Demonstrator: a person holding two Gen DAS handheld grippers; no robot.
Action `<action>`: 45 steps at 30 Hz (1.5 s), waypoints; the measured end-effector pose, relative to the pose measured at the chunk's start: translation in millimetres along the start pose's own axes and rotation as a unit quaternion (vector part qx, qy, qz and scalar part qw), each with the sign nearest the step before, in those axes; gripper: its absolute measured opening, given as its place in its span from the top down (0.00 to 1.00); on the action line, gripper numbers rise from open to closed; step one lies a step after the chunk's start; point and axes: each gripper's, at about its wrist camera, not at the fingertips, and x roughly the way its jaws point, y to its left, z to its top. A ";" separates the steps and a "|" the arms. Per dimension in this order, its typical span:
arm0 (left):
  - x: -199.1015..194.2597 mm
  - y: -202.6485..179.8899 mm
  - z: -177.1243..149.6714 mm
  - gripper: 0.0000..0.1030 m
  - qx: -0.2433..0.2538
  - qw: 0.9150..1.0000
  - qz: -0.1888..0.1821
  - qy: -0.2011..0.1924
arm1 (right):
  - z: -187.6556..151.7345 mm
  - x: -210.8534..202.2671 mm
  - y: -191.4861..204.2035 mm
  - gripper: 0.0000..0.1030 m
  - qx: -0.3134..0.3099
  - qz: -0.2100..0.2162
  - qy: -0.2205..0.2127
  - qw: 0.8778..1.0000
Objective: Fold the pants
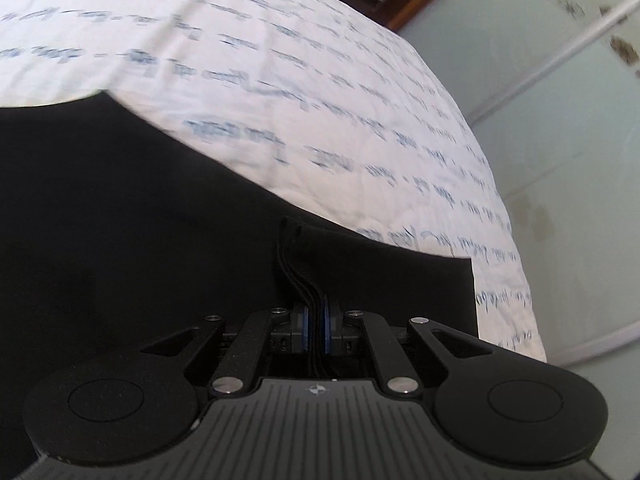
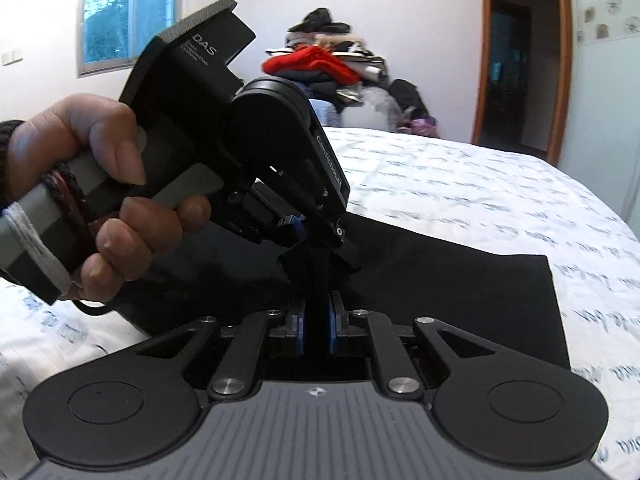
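Black pants (image 1: 132, 208) lie spread on a bed with a white, blue-lettered sheet (image 1: 304, 80). My left gripper (image 1: 316, 328) is shut on a bunched edge of the pants, with several fabric layers pinched between its blue pads (image 1: 329, 330). In the right wrist view my right gripper (image 2: 317, 326) is shut on a fold of the same black pants (image 2: 460, 292). The left gripper (image 2: 308, 240), held by a hand (image 2: 100, 184), grips the cloth just beyond the right one, the two nearly touching.
The bed's edge (image 1: 516, 264) falls away to a pale floor (image 1: 560, 128) on the right. A heap of clothes (image 2: 340, 68) sits past the bed's far side, by a window (image 2: 128, 20) and a wooden door frame (image 2: 560, 60).
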 end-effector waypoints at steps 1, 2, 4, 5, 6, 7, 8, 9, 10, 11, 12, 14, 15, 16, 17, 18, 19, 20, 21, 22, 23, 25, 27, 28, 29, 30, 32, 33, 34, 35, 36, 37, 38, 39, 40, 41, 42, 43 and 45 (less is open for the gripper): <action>-2.8 7.7 0.3 0.91 -0.006 1.000 0.000 -0.001 | 4.8 0.0 9.3 0.90 -0.005 0.006 0.001 1.000; -5.5 16.8 -0.7 0.91 -0.013 1.000 0.001 -0.003 | 7.6 6.7 11.4 0.90 -0.013 0.011 0.003 1.000; -12.0 31.9 -3.2 0.91 -0.025 1.000 0.005 -0.007 | 11.1 10.9 19.5 0.90 -0.026 0.021 0.007 0.999; -16.5 39.2 -3.5 0.91 -0.031 0.999 0.004 -0.010 | 12.3 13.7 23.6 0.90 -0.032 0.028 0.011 0.999; -21.4 44.6 -4.6 0.91 -0.037 0.999 0.001 -0.015 | 14.5 16.9 27.8 0.90 -0.038 0.034 0.014 0.999; -27.8 51.0 -5.0 0.91 -0.040 0.999 0.001 -0.021 | 16.9 18.9 29.3 0.90 -0.046 0.038 0.016 0.998; -33.3 56.6 -5.0 0.91 -0.043 0.999 0.003 -0.027 | 17.2 20.7 33.2 0.90 -0.053 0.043 0.018 0.998; -36.7 62.4 -4.6 0.91 -0.048 0.998 0.003 -0.031 | 18.7 26.1 34.9 0.90 -0.057 0.048 0.019 0.997; -38.0 68.5 -4.5 0.91 -0.056 0.998 0.004 -0.031 | 20.5 26.7 39.5 0.90 -0.060 0.053 0.021 0.997; -38.3 74.2 -4.8 0.91 -0.063 0.998 0.004 -0.030 | 24.2 28.9 46.4 0.90 -0.064 0.057 0.024 0.996; -38.5 78.8 -5.6 0.91 -0.069 0.997 0.002 -0.029 | 24.8 29.2 53.6 0.90 -0.068 0.060 0.027 0.996; -40.4 81.8 -7.6 0.91 -0.073 0.997 0.000 -0.032 | 25.2 36.8 59.1 0.90 -0.075 0.063 0.032 0.995; -43.1 80.2 -8.3 0.91 -0.071 0.997 0.001 -0.035 | 24.8 36.1 60.0 0.90 -0.077 0.063 0.035 0.994; -47.2 78.8 -9.4 0.92 -0.067 0.997 0.001 -0.039 | 28.0 33.9 60.8 0.90 -0.076 0.064 0.033 0.995; -50.6 78.0 -10.4 0.92 -0.063 0.997 0.001 -0.044 | 35.0 39.6 57.5 0.90 -0.076 0.064 0.028 0.995; -53.3 77.9 -11.2 0.92 -0.063 0.997 0.001 -0.049 | 33.4 36.5 58.0 0.90 -0.076 0.065 0.026 0.995; -54.1 79.3 -12.1 0.92 -0.063 0.997 0.002 -0.050 | 32.5 34.5 58.6 0.90 -0.075 0.066 0.025 0.995; -52.3 82.1 -13.6 0.91 -0.064 0.997 0.005 -0.048 | 34.7 41.4 58.2 0.90 -0.075 0.066 0.026 0.995; -48.7 86.7 -14.7 0.90 -0.069 0.997 0.005 -0.043 | 33.4 44.2 57.3 0.90 -0.074 0.067 0.031 0.995; -47.0 91.7 -16.3 0.81 -0.077 0.996 -0.003 -0.043 | 22.3 34.6 61.0 0.90 -0.072 0.067 0.040 0.994; -48.1 94.2 -17.6 0.80 -0.084 0.995 -0.011 -0.047 | 20.5 33.8 62.3 0.90 -0.069 0.068 0.047 0.994; -53.0 98.2 -19.9 0.81 -0.095 0.994 -0.025 -0.054 | 20.2 30.4 62.7 0.90 -0.069 0.067 0.046 0.994; -61.6 101.1 -23.1 0.80 -0.101 0.992 -0.023 -0.069 | 20.6 23.7 57.8 0.90 -0.057 0.073 0.040 0.995; -67.5 103.4 -25.7 0.80 -0.106 0.991 -0.020 -0.074 | 21.9 25.5 49.6 0.90 -0.044 0.085 0.042 0.995; -72.6 103.8 -29.2 0.79 -0.112 0.990 -0.017 -0.081 | 22.4 22.8 43.3 0.88 -0.025 0.100 0.047 0.994; -80.4 108.6 -33.5 0.79 -0.120 0.989 -0.013 -0.090 | 23.5 21.7 35.6 0.88 -0.006 0.118 0.055 0.991; -98.1 120.3 -44.5 0.79 -0.137 0.985 -0.009 -0.104 | 22.0 12.3 22.5 0.88 0.019 0.147 0.063 0.987; -108.4 126.8 -51.2 0.77 -0.148 0.983 -0.005 -0.110 | 20.4 5.7 17.2 0.88 0.024 0.151 0.063 0.986; -119.6 133.4 -58.9 0.76 -0.158 0.980 -0.001 -0.118 | 18.1 -2.3 13.1 0.88 0.027 0.150 0.057 0.987; -131.1 139.6 -65.9 0.75 -0.169 0.978 0.005 -0.124 | 17.3 -6.6 8.1 0.88 0.032 0.151 0.051 0.987; -144.4 146.0 -73.0 0.69 -0.179 0.975 0.012 -0.131 | 17.6 -13.1 3.7 0.88 0.037 0.156 0.046 0.986; -159.0 150.6 -81.7 0.63 -0.185 0.973 0.018 -0.140 | 19.3 -18.8 -1.3 0.87 0.046 0.159 0.040 0.985; -174.2 153.2 -89.7 0.62 -0.187 0.970 0.024 -0.152 | 22.5 -23.0 -6.0 0.87 0.058 0.164 0.035 0.984; -190.3 155.7 -98.3 0.61 -0.188 0.968 0.033 -0.164 | 27.4 -23.8 -11.6 0.87 0.073 0.175 0.032 0.981; -206.9 157.6 -106.3 0.61 -0.188 0.965 0.042 -0.177 | 34.1 -17.2 -18.9 0.84 0.088 0.184 0.032 0.978; -222.8 159.3 -113.3 0.61 -0.188 0.962 0.051 -0.190 | 40.7 -13.5 -20.7 0.80 0.100 0.190 0.029 0.976; -238.4 160.7 -118.9 0.60 -0.190 0.958 0.062 -0.204 | 47.5 -8.0 -22.6 0.77 0.108 0.192 0.025 0.975; -253.0 163.2 -125.2 0.58 -0.194 0.954 0.073 -0.219 | 52.4 -5.4 -18.5 0.72 0.110 0.192 0.023 0.975; -276.2 168.8 -134.8 0.53 -0.201 0.943 0.094 -0.249 | 62.0 13.9 -12.3 0.59 0.107 0.190 0.026 0.976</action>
